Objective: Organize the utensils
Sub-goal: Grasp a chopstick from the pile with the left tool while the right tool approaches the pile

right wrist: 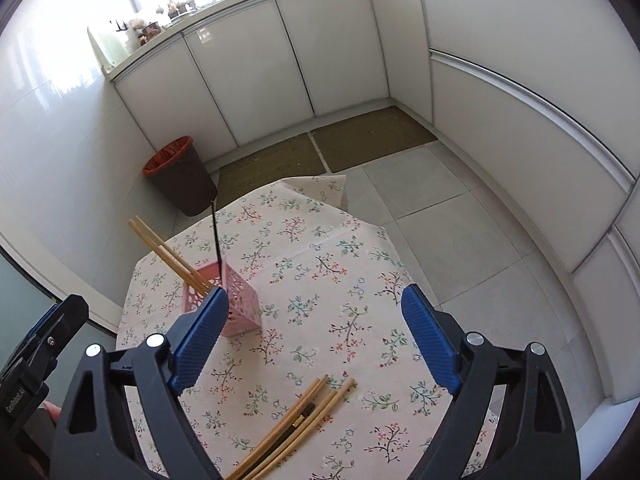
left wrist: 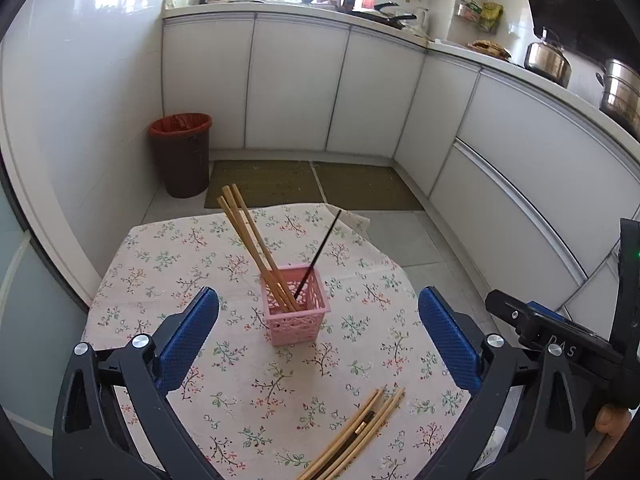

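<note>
Standing upright on the floral-cloth surface (left wrist: 168,264) is one pink lattice holder (left wrist: 295,309), and it carries four chopsticks: three wooden chopsticks (left wrist: 250,240) leaning together toward the left, and one black chopstick (left wrist: 320,252) leaning toward the right. A loose bundle of chopsticks (left wrist: 352,436) lies flat on the near part of the surface, well apart from the holder; about five pale wooden ones show there with one dark one among them, though the exact count is hard to tell where they overlap and run out of view.

Both pairs of tongs stand wide apart and grip nothing. From the left wrist view, the left tongs (left wrist: 319,338) hang above the surface with the holder between their blue pads (left wrist: 188,344), a little beyond the tips, and the loose bundle lies below and between them, toward the right pad. From the right wrist view, the right tongs (right wrist: 314,342) frame bare cloth; the holder (right wrist: 240,304) sits at the left pad, partly hidden behind it, and the bundle (right wrist: 296,428) lies between the two pads on the near side.

One brown waste bin (left wrist: 182,156) with a red liner stands on the floor beyond the surface.
</note>
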A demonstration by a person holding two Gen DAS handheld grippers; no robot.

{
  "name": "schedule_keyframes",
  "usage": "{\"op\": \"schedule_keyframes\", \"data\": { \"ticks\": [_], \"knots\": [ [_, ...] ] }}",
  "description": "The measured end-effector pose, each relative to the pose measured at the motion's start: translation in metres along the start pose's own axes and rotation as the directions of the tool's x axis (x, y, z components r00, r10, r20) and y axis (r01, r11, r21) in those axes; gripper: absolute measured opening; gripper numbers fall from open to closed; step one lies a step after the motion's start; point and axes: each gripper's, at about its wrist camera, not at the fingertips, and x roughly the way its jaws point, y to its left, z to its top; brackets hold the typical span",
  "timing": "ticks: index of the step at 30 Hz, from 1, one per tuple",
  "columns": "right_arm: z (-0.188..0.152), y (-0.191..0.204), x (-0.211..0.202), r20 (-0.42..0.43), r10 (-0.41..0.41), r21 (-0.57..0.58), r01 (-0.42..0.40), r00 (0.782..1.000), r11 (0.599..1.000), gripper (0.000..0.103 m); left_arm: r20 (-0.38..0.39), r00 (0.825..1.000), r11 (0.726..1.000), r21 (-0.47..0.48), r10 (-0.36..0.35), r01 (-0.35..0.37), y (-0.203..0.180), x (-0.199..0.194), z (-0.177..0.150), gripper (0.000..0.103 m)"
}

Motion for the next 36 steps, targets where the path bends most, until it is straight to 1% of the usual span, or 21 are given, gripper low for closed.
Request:
{"op": "schedule_keyframes", "data": {
  "ticks": [3,5,7,10,13,15,16,18,20,22,25,27,29,30,31,32,33,34,35,36],
  "knots": [
    [-0.013,-0.023,0.0,0.007,-0.029,0.05,0.028,1.0,0.998,0.089,-0.095,0.995,0.998,0.053,-0.028,0.034,-0.011,0.019,-0.012,0.096],
    [-0.024,-0.042,0.003,-0.011,-0.045,0.098,0.046,0.999,0.994,0.089,-0.17,0.985,0.993,0.099,-0.039,0.056,-0.021,0.037,-0.022,0.096],
    [-0.035,-0.066,0.011,-0.05,-0.055,0.158,0.062,0.997,0.985,0.089,-0.247,0.968,0.986,0.148,-0.035,0.074,-0.032,0.056,-0.036,0.096],
    [-0.054,-0.102,0.026,-0.133,-0.084,0.228,0.113,0.988,0.967,0.089,-0.337,0.942,0.976,0.201,-0.012,0.085,-0.046,0.085,-0.056,0.096],
    [-0.068,-0.131,0.039,-0.22,-0.121,0.284,0.183,0.968,0.941,0.089,-0.432,0.902,0.964,0.239,-0.001,0.116,-0.057,0.114,-0.074,0.096],
    [-0.072,-0.145,0.045,-0.259,-0.068,0.343,0.157,0.964,0.926,0.089,-0.474,0.88,0.946,0.29,0.011,0.144,-0.069,0.126,-0.085,0.096],
    [-0.073,-0.149,0.045,-0.26,-0.06,0.359,0.154,0.964,0.92,0.089,-0.484,0.875,0.933,0.324,0.02,0.159,-0.076,0.131,-0.09,0.095],
    [-0.074,-0.151,0.044,-0.244,-0.078,0.358,0.165,0.966,0.919,0.089,-0.498,0.866,0.899,0.397,0.041,0.186,-0.088,0.139,-0.102,0.091],
    [-0.076,-0.149,0.043,-0.236,-0.076,0.344,0.156,0.969,0.926,0.089,-0.519,0.854,0.87,0.439,0.042,0.224,-0.097,0.146,-0.109,0.082],
    [-0.077,-0.149,0.045,-0.24,-0.061,0.341,0.143,0.969,0.929,0.089,-0.541,0.84,0.851,0.458,0.038,0.256,-0.099,0.152,-0.115,0.077],
    [-0.079,-0.151,0.051,-0.26,-0.039,0.353,0.133,0.965,0.926,0.089,-0.573,0.819,0.85,0.45,0.04,0.273,-0.097,0.166,-0.121,0.067],
    [-0.08,-0.153,0.053,-0.272,-0.028,0.366,0.13,0.962,0.921,0.089,-0.585,0.809,0.846,0.456,0.051,0.276,-0.096,0.175,-0.126,0.062],
    [-0.081,-0.155,0.053,-0.276,-0.025,0.377,0.132,0.961,0.917,0.089,-0.6,0.798,0.843,0.457,0.057,0.283,-0.095,0.181,-0.131,0.048],
    [-0.081,-0.155,0.054,-0.278,-0.024,0.38,0.133,0.96,0.915,0.089,-0.608,0.792,0.841,0.456,0.057,0.29,-0.095,0.184,-0.134,0.044],
    [-0.081,-0.155,0.054,-0.28,-0.023,0.38,0.133,0.96,0.915,0.089,-0.614,0.787,0.838,0.46,0.061,0.294,-0.095,0.187,-0.137,0.035],
    [-0.082,-0.154,0.055,-0.283,-0.022,0.379,0.133,0.959,0.916,0.089,-0.62,0.782,0.835,0.463,0.065,0.297,-0.095,0.189,-0.139,0.021],
    [-0.082,-0.153,0.056,-0.286,-0.021,0.375,0.132,0.958,0.917,0.089,-0.622,0.78,0.832,0.469,0.072,0.297,-0.096,0.191,-0.142,0.014],
    [-0.082,-0.152,0.056,-0.29,-0.019,0.371,0.13,0.957,0.919,0.089,-0.615,0.784,0.827,0.482,0.082,0.291,-0.096,0.191,-0.143,0.008],
    [-0.082,-0.151,0.057,-0.292,-0.017,0.366,0.128,0.956,0.922,0.089,-0.603,0.793,0.821,0.495,0.088,0.285,-0.097,0.19,-0.144,0.005],
    [-0.082,-0.149,0.057,-0.293,-0.017,0.361,0.127,0.956,0.924,0.089,-0.593,0.801,0.818,0.5,0.084,0.284,-0.097,0.188,-0.143,0.005]
  ]
}}
